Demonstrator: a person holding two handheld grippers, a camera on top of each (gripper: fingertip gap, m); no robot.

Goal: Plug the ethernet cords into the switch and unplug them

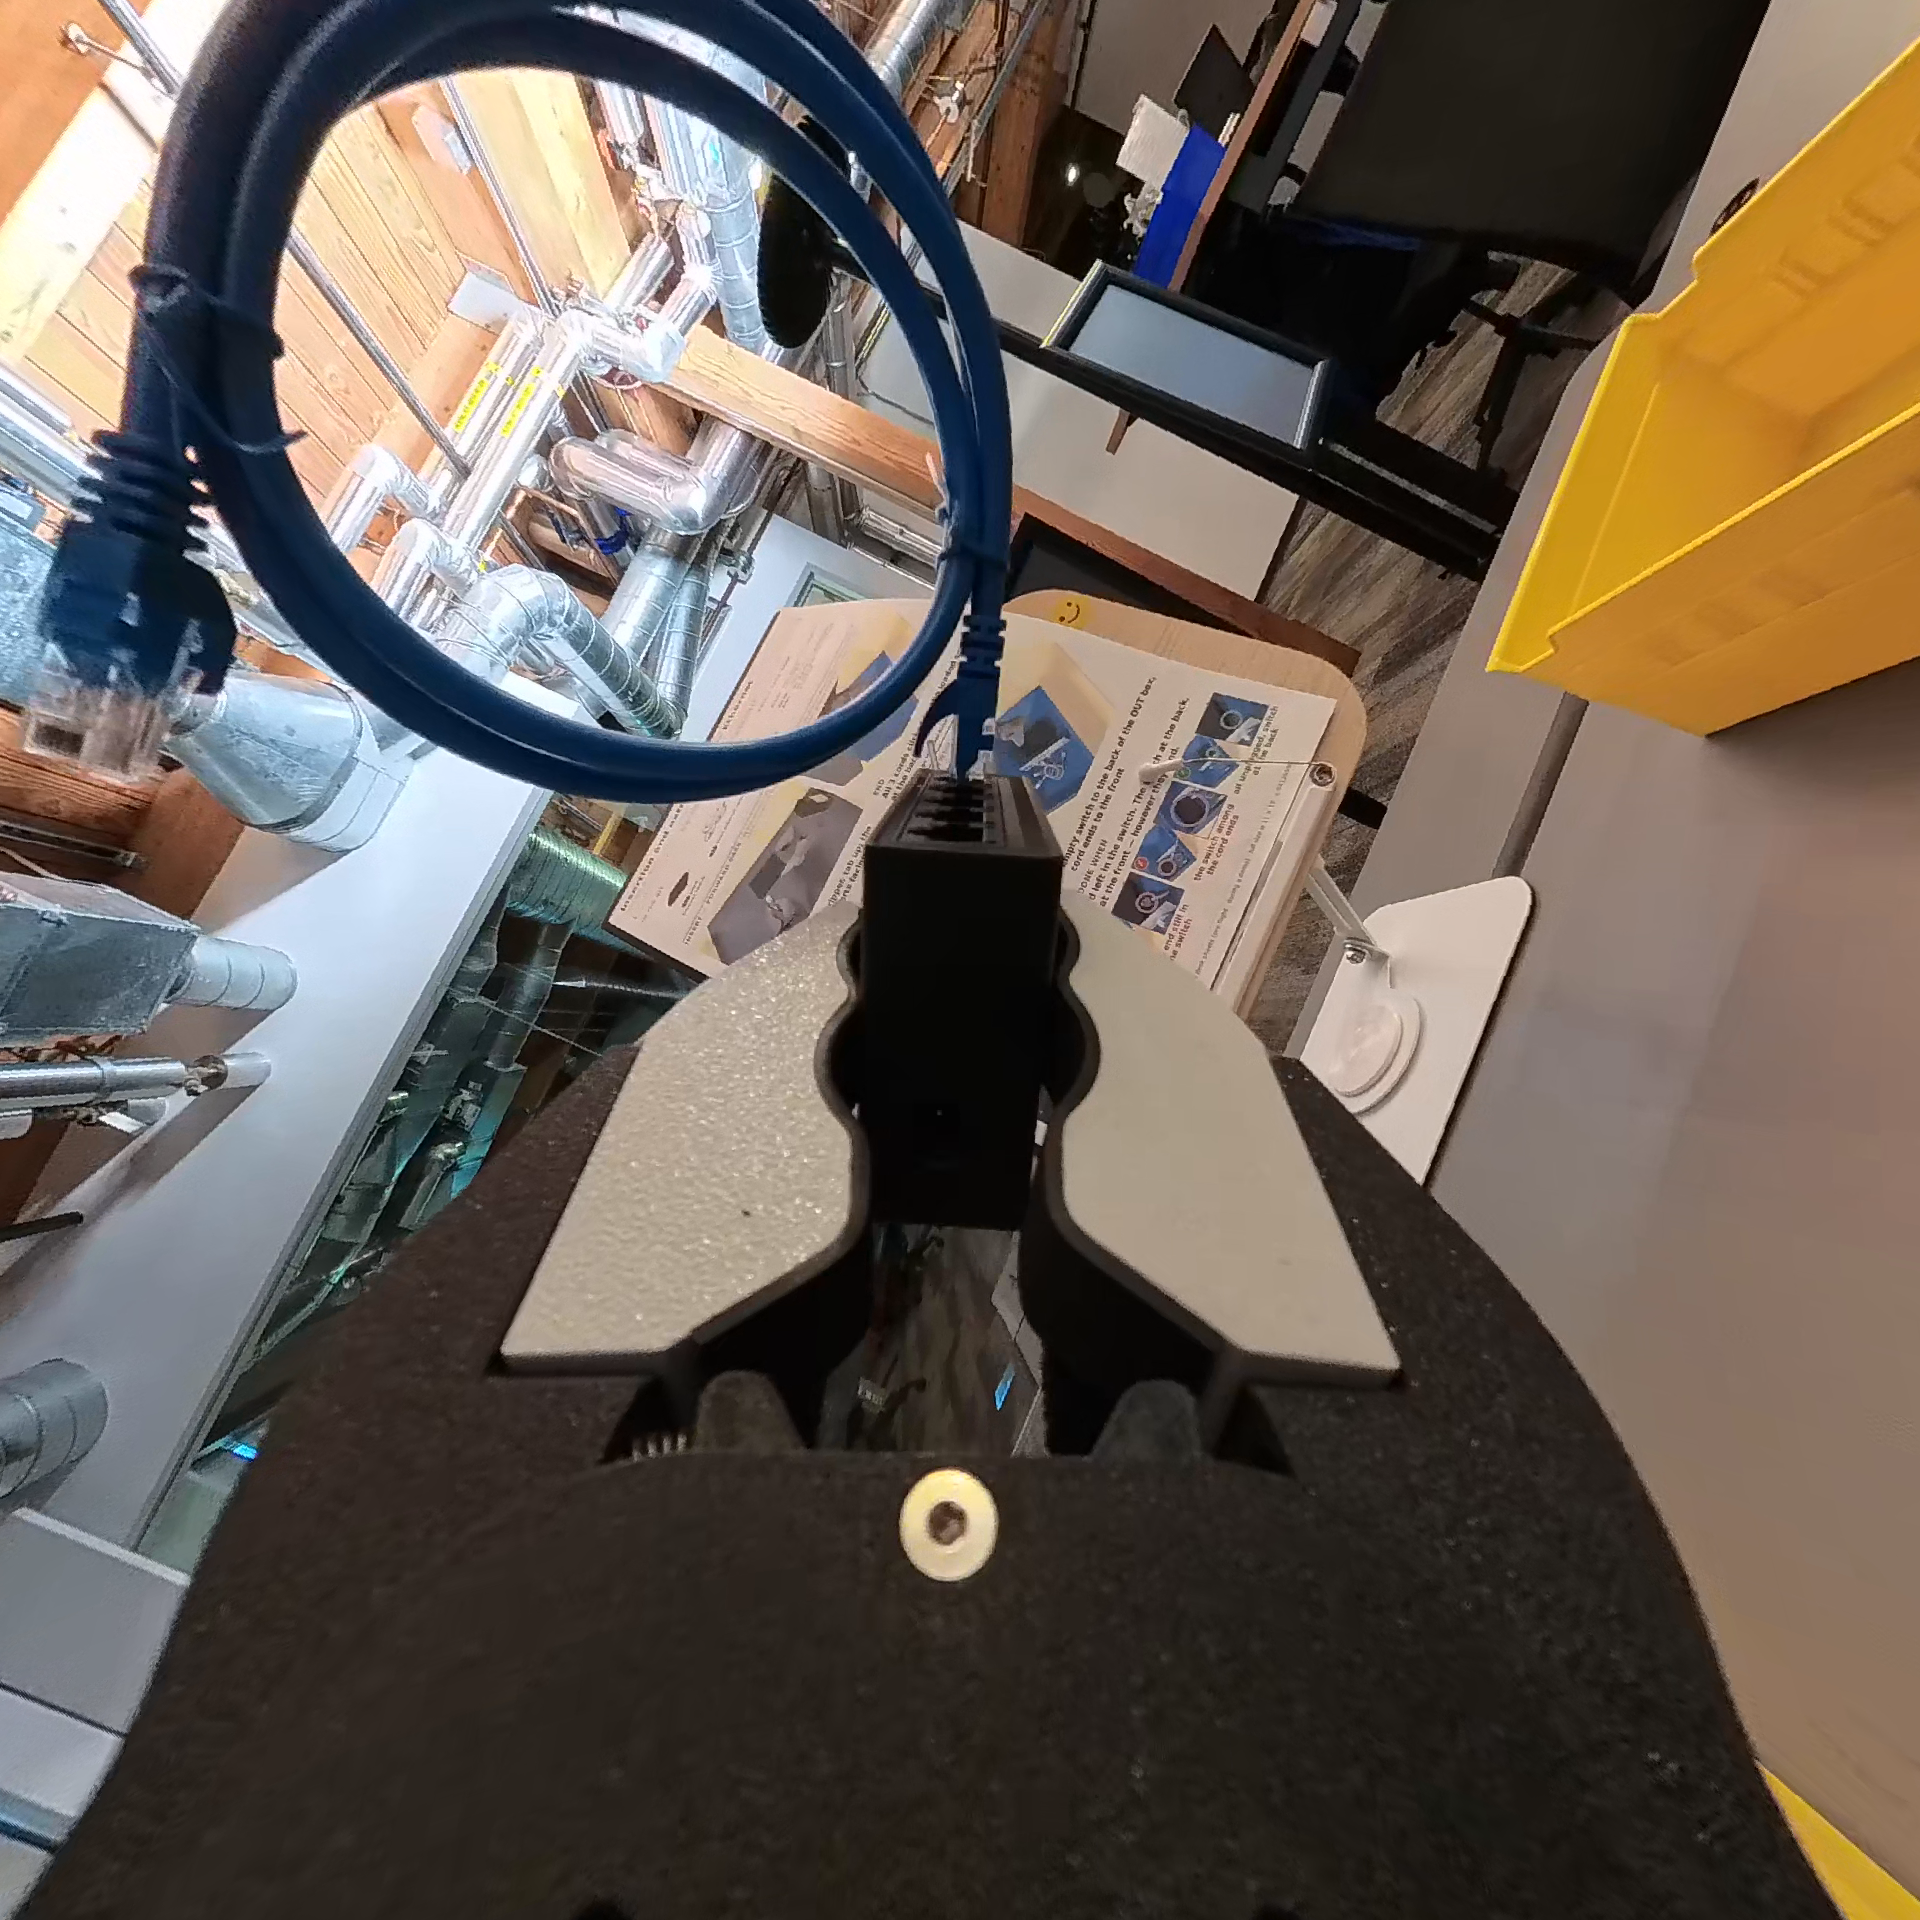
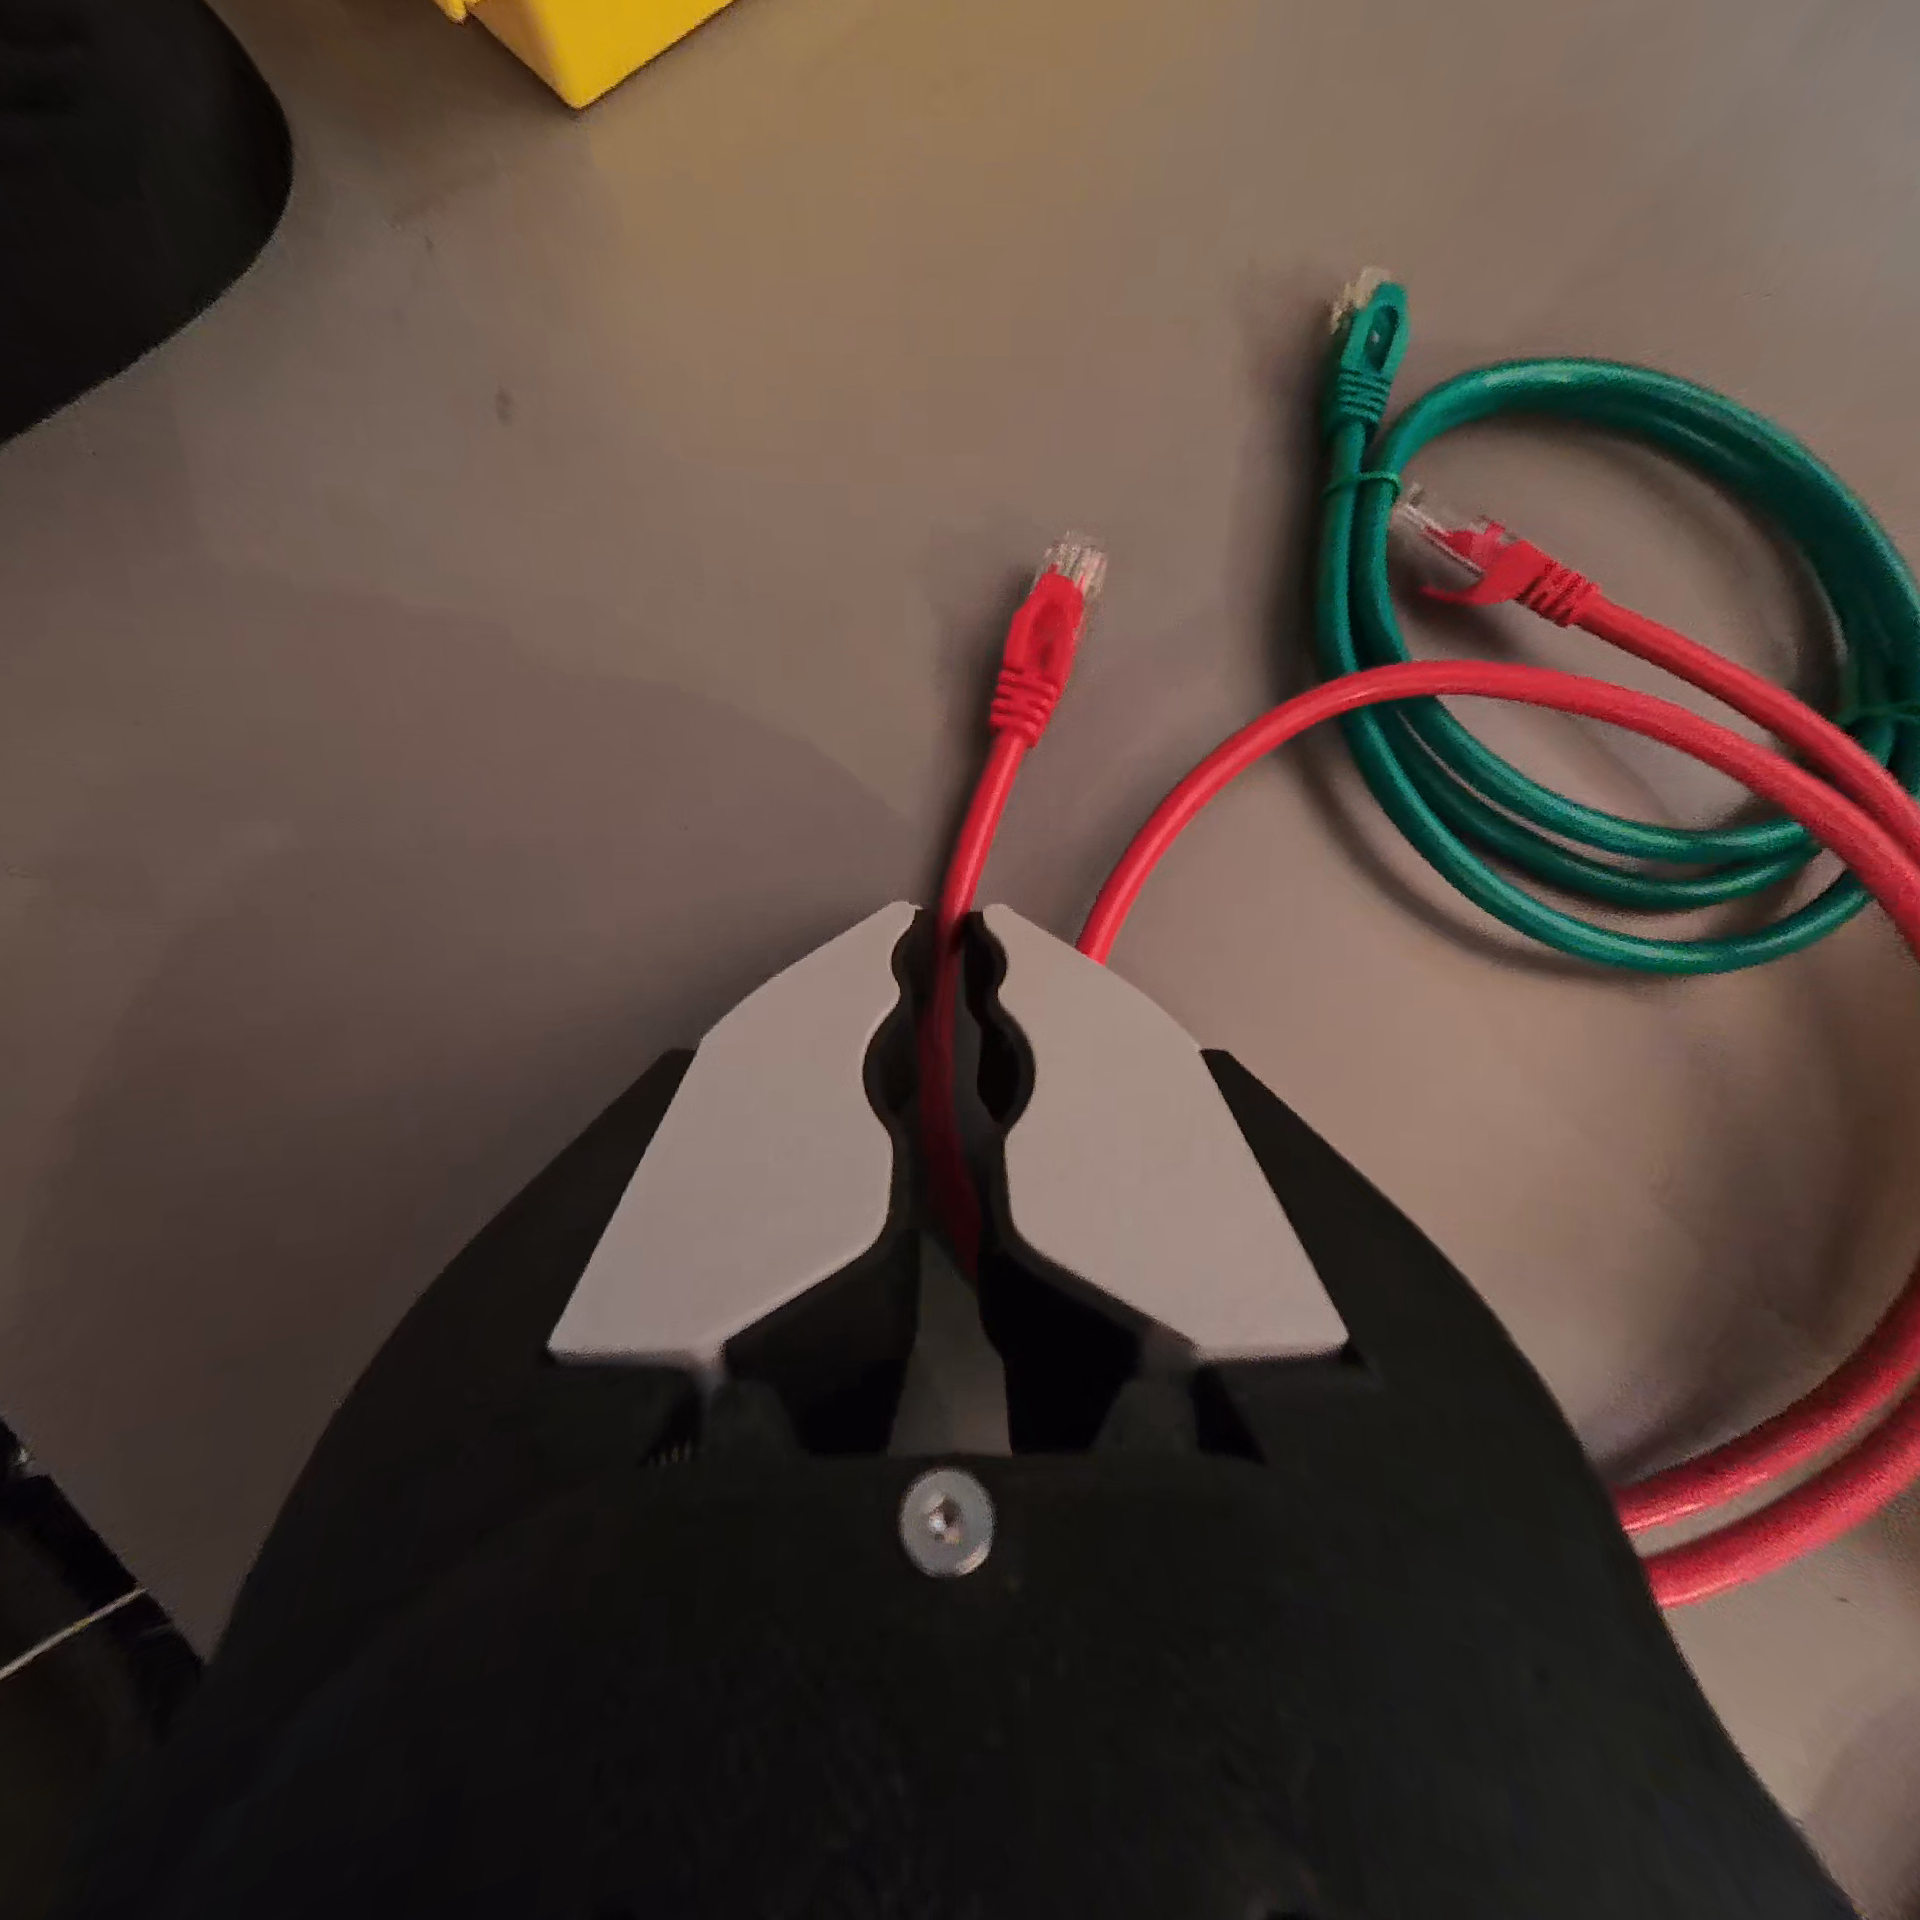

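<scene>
My left gripper is shut on a black switch and holds it up in the air, ports facing away. A blue ethernet cord is plugged into one port by one plug; it loops above, and its free plug hangs at the left. My right gripper is shut on a red ethernet cord a little behind its plug, just above the grey table. The red cord's other plug lies over a coiled green ethernet cord at the right.
A yellow bin stands on the grey table at the right; its corner shows in the right wrist view. An instruction sheet on a stand is behind the switch. Pipes and wooden beams fill the left background. The left gripper's tips are roughly 30 centimeters from the right gripper's.
</scene>
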